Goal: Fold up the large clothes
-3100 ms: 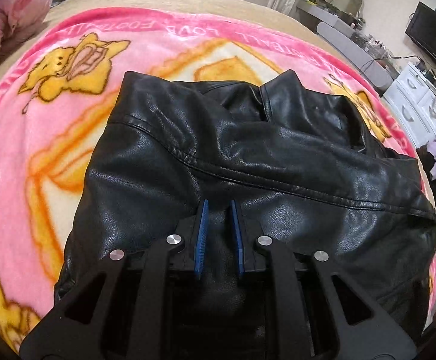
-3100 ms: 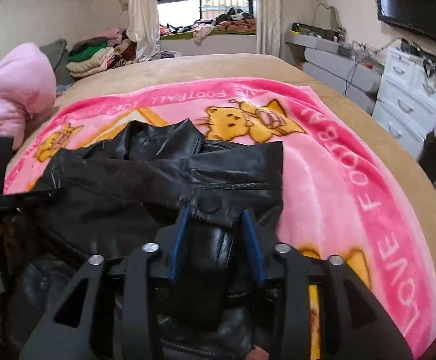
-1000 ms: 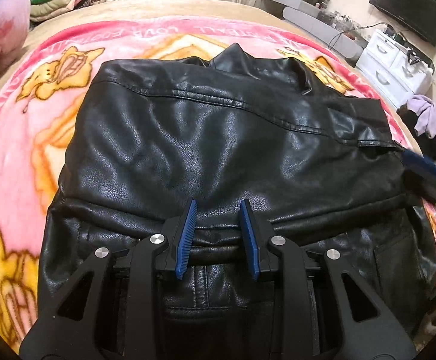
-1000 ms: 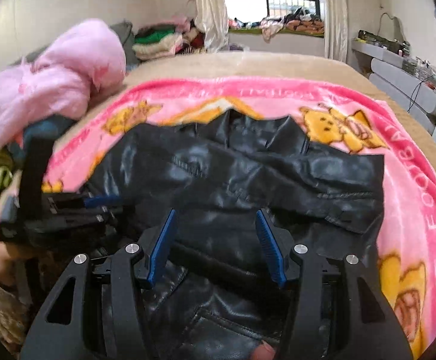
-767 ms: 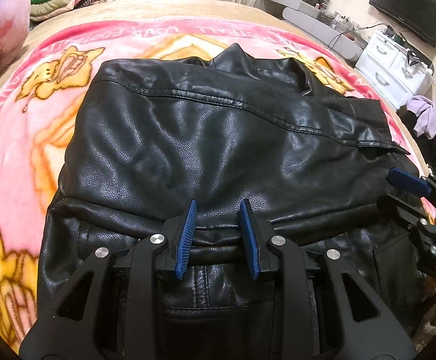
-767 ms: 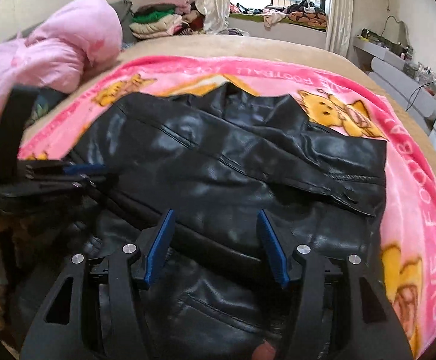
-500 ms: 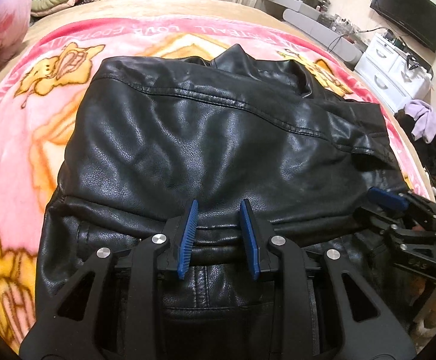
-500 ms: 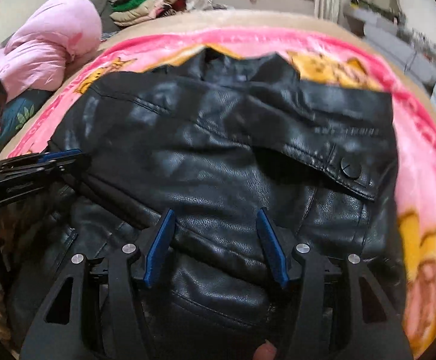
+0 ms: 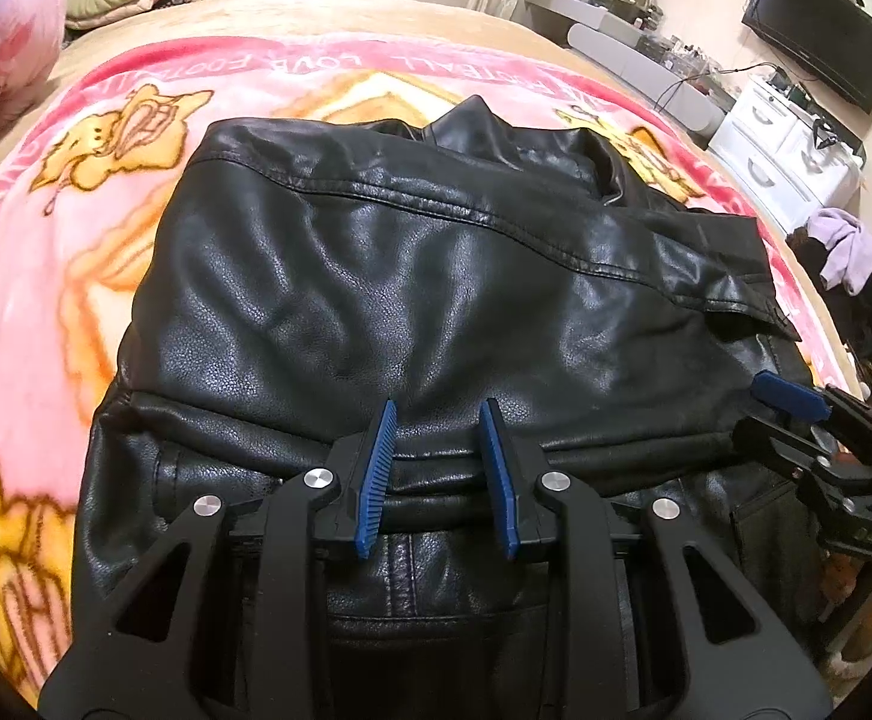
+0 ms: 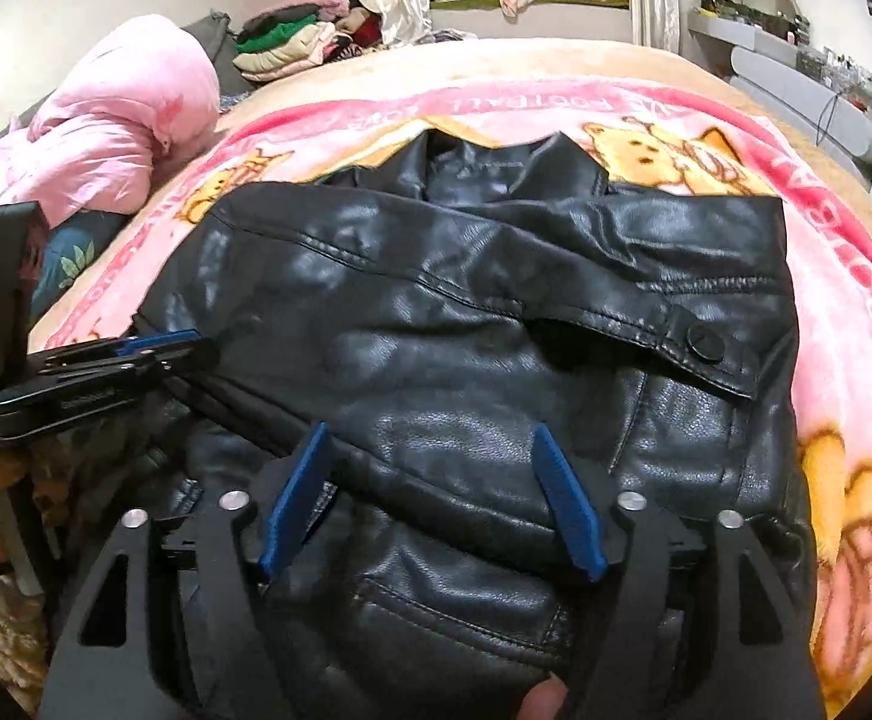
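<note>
1. So we've got the jacket (image 9: 436,276) lying on the blanket (image 9: 45,240) on the bed (image 10: 556,60), collar (image 10: 496,168) at the far end and hem nearest us. Its long axis runs straight away from both grippers, and the sleeves look folded in across the body already.

2. Left gripper (image 9: 439,420) sits low over the near part, right above a crosswise ridge of leather. Jaws are part-way open, a narrow gap, with nothing pinched that we can see. The ridge passes between the blue pads (image 9: 375,468), but they're apart from each other.

3. Right gripper (image 10: 429,450) is over the near part too, towards the right half, jaws spread wide and holding nothing. The cuff with the snap button (image 10: 703,342) lies ahead and to its right.

4. In each wrist view the other gripper shows at the frame edge, so we're level with each other, side by side along the near end, both pointing up the jacket at the collar.

5. Our guess for the next move: grab the near end with both and carry it forward toward the collar, folding it in half. Neither hand is clearly nearer, so it's a two-hand lift.

6. Leather's stiff and slick, so a shallow bite may slip.
</note>
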Demonstrator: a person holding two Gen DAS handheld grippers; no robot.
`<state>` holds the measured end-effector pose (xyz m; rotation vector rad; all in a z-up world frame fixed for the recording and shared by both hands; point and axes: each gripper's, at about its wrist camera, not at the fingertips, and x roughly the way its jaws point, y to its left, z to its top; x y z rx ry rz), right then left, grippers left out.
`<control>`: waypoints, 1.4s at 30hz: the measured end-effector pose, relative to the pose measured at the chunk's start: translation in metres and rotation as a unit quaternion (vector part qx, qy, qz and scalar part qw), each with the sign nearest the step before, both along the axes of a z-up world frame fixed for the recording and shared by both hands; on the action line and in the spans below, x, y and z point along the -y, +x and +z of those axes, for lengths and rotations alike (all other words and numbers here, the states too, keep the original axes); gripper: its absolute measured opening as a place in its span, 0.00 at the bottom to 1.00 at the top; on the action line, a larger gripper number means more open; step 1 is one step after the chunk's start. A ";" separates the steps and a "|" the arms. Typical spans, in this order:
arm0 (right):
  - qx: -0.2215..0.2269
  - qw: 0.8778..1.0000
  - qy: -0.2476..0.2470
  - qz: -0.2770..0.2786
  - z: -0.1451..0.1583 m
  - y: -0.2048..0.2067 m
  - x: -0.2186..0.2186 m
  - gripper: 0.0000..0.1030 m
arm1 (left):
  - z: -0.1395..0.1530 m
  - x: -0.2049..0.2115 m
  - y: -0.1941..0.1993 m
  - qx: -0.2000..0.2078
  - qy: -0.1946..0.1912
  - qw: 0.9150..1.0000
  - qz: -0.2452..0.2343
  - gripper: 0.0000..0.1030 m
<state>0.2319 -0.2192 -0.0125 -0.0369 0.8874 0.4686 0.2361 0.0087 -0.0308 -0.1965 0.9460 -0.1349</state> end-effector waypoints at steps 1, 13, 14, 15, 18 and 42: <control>0.002 1.000 0.001 0.000 0.001 -0.001 0.000 0.74 | 0.000 0.000 0.000 0.000 0.001 1.000 0.000 0.21; 0.032 0.999 0.025 -0.014 0.016 -0.003 0.010 0.87 | 0.007 -0.001 0.000 0.001 -0.011 1.000 0.004 0.23; 0.037 0.999 0.027 -0.015 0.019 -0.004 0.012 0.87 | 0.008 -0.001 0.000 0.001 -0.016 1.000 0.004 0.28; 0.040 0.999 0.029 -0.016 0.021 -0.004 0.013 0.88 | 0.009 -0.001 0.000 0.000 -0.022 1.000 0.003 0.32; 0.045 0.998 0.033 -0.020 0.024 -0.005 0.017 0.91 | 0.013 0.002 -0.001 0.001 -0.025 1.000 0.001 0.44; 0.105 0.993 0.027 -0.049 0.056 -0.027 0.026 0.95 | 0.065 0.016 -0.027 0.043 -0.005 0.999 0.013 0.91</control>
